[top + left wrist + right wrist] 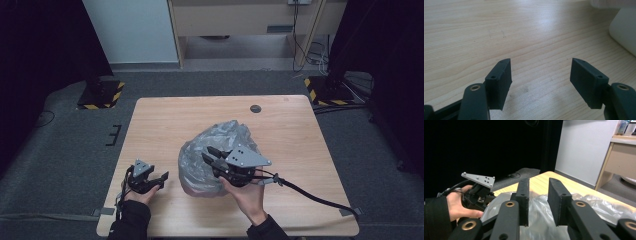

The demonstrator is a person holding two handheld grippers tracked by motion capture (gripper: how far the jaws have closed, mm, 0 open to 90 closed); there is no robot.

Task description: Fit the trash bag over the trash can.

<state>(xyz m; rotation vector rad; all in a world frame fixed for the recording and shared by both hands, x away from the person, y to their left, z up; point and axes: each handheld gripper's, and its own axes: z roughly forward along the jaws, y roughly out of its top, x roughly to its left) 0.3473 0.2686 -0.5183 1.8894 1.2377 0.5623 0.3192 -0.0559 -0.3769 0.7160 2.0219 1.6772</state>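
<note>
Plastic bag (212, 157), clear and crumpled, lies puffed up near the middle of the desk (165, 120), a little toward the person's edge. Taking the bag as the landmark: the right gripper (212, 155) sits over its near right side, with its fingers (524, 195) a narrow gap apart. In the right gripper view that gap looks empty, with the film lying below and beyond the pads rather than pinched, so I judge the bag is not gripped at this moment. The left gripper (162, 179) rests low just left of the bag, close to it but apart, its fingers (499, 82) spread wide over bare wood with nothing between them.

As for progress, the handling of the bag looks to be at an early or in-between stage: the bag is loose and unflattened, neither gripper has hold of it, and any lifting, opening or folding is yet to be done.

Beyond the bag, toward the far edge of the desk, is a small dark round cap (255, 108), well apart. The right gripper's cable (310, 195) trails to the right of the bag. Nothing on the desk blocks either gripper; the slippery, billowing film itself seems the main obstacle to a clean grasp.
</note>
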